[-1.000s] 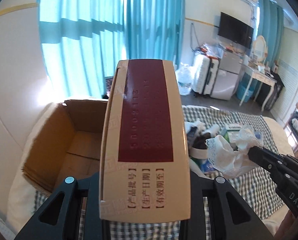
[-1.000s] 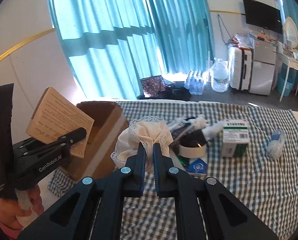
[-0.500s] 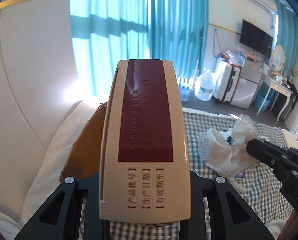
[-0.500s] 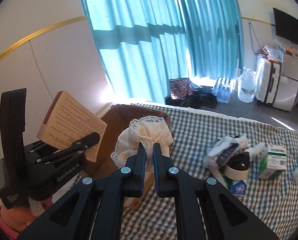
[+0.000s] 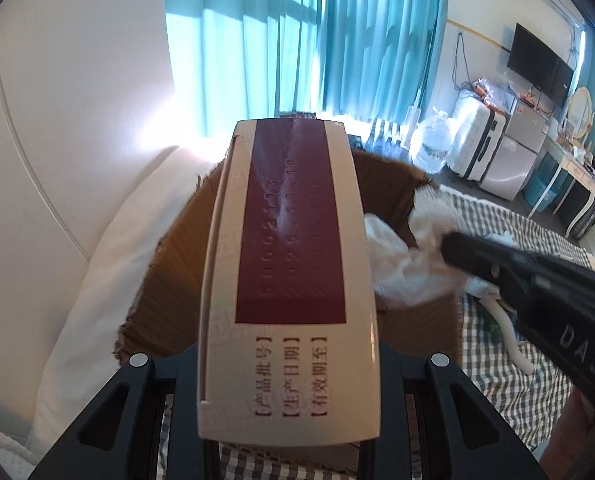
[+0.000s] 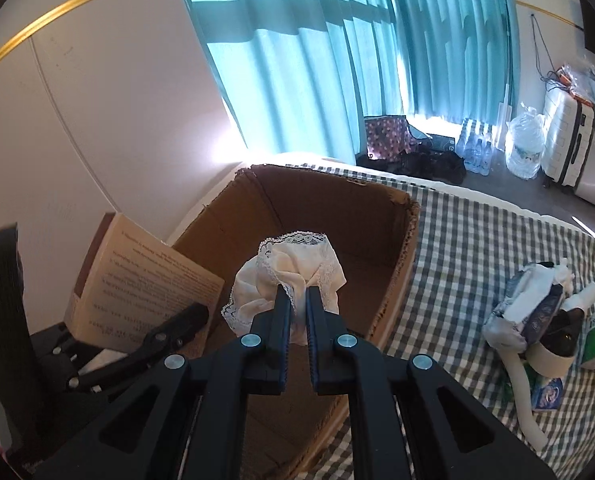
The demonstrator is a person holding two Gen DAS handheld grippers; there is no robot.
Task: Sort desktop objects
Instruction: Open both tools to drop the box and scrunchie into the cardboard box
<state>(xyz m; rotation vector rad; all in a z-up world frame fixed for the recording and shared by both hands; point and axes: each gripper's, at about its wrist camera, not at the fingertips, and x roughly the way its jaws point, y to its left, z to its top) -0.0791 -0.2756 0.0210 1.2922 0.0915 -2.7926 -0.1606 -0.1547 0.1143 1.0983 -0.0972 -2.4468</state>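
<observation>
Lace-trimmed white cloth (image 6: 287,276), soft and light, hangs bunched in our right hand-held gripper (image 6: 297,312), jaws nearly closed on it, over the open brown cardboard box (image 6: 401,248). Our left hand-held gripper (image 5: 285,380) clamps a stiff cream-and-maroon carton (image 5: 289,264) beside it. Leftover toiletries (image 6: 545,320) sit on the checked bedspread (image 6: 477,248), well apart.

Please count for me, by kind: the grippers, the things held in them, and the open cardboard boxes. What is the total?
Grippers: 2, the left gripper and the right gripper.
Held things: 2, the beige carton in the left, the lace cloth in the right.
Open cardboard boxes: 1, the cardboard box.
Total: 5.
</observation>
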